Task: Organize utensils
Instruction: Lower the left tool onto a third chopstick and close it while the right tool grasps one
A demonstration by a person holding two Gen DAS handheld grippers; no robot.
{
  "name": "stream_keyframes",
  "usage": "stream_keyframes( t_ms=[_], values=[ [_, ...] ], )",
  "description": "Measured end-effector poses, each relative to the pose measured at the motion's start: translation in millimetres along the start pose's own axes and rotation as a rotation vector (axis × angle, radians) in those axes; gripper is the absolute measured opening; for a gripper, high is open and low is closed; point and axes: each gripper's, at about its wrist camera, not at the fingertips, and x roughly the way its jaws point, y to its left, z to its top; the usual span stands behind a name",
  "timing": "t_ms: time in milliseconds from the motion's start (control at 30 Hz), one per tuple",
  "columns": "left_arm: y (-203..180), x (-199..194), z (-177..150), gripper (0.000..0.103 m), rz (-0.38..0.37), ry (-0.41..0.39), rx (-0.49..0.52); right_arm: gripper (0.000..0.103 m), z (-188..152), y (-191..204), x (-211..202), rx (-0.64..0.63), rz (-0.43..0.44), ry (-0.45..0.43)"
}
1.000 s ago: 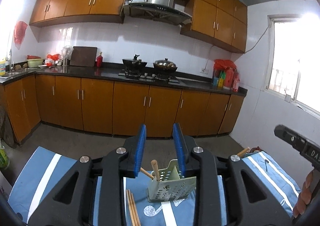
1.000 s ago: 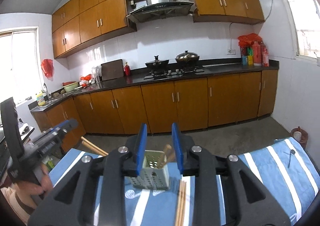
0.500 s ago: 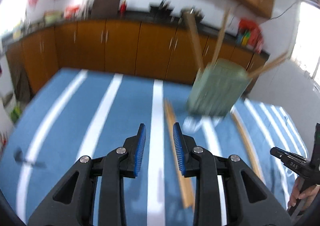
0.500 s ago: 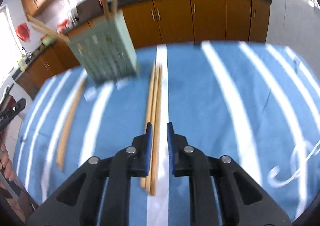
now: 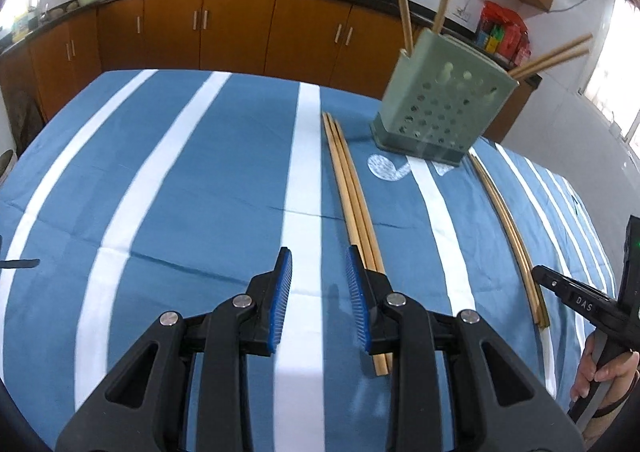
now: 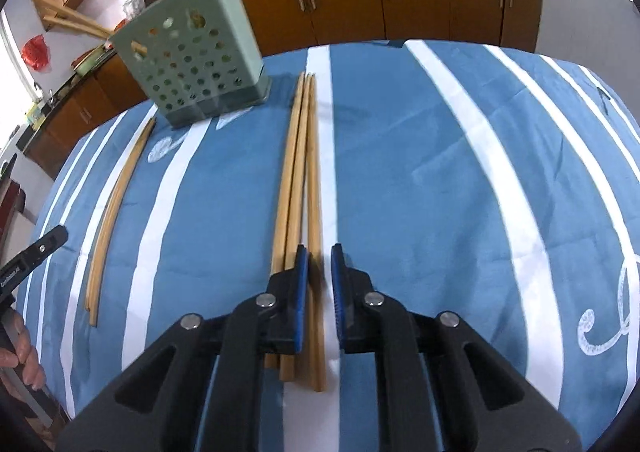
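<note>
A: Why is the right gripper nearly clenched at lower centre?
B: Its jaws, just closing, straddle one chopstick from the chopsticks on the table.
A: And the left gripper?
B: Released, empty, beside them; the holder waits upper left.

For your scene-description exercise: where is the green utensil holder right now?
The green utensil holder stands at the tablecloth's far edge, upper left in the right wrist view, between two chopstick bundles.

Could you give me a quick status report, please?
Left claw open beside left chopsticks. Right claw just been closing, one chopstick between jaws, not pinched. Holder beyond. Nothing in the way.
</note>
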Motion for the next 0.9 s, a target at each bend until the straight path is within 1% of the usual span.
stream_keyframes(
  t_ms=[100, 133, 200, 233, 300, 467, 700, 767, 833, 900],
  values=[
    [-5.8, 7.5, -3.8, 0.028, -0.013, 0.021, 0.009, 0.008, -0.7, 2.7, 0.1, -0.029, -0.048, -0.011],
    [-8.2, 10.3, -5.0, 0.027, -0.016, 0.029, 0.014, 0.008, 0.6, -2.1, 0.0, 0.003, -0.071, -0.021],
    [-11.7, 13.5, -6.7, 0.024, -0.020, 0.039, 0.022, 0.008, 3.2, -11.0, 0.7, 0.050, -0.080, -0.028],
    [-13.8, 15.7, -7.6, 0.023, -0.021, 0.046, 0.028, 0.008, 4.0, -15.0, 0.7, 0.070, -0.075, -0.029],
    [-17.0, 19.2, -8.7, 0.019, -0.021, 0.056, 0.041, 0.008, 4.3, -16.1, 0.8, 0.066, -0.070, -0.028],
    [-23.7, 26.9, -10.9, 0.017, -0.020, 0.076, 0.064, 0.008, 3.2, -15.4, 0.3, 0.048, -0.078, -0.034],
    [-28.4, 28.2, -10.9, 0.016, 0.012, 0.066, 0.103, 0.008, 0.9, -12.8, -1.3, 0.030, -0.084, -0.036],
    [-32.4, 28.9, -11.5, 0.015, 0.035, 0.064, 0.129, 0.008, 0.4, -11.4, -1.5, 0.020, -0.089, -0.037],
    [-35.8, 31.5, -11.7, 0.014, 0.058, 0.066, 0.142, 0.011, -0.2, -8.4, -1.6, 0.009, -0.081, -0.035],
    [-39.0, 33.7, -11.4, 0.013, 0.062, 0.064, 0.148, 0.012, -0.6, -4.7, -1.0, 0.003, -0.069, -0.035]
  ],
)
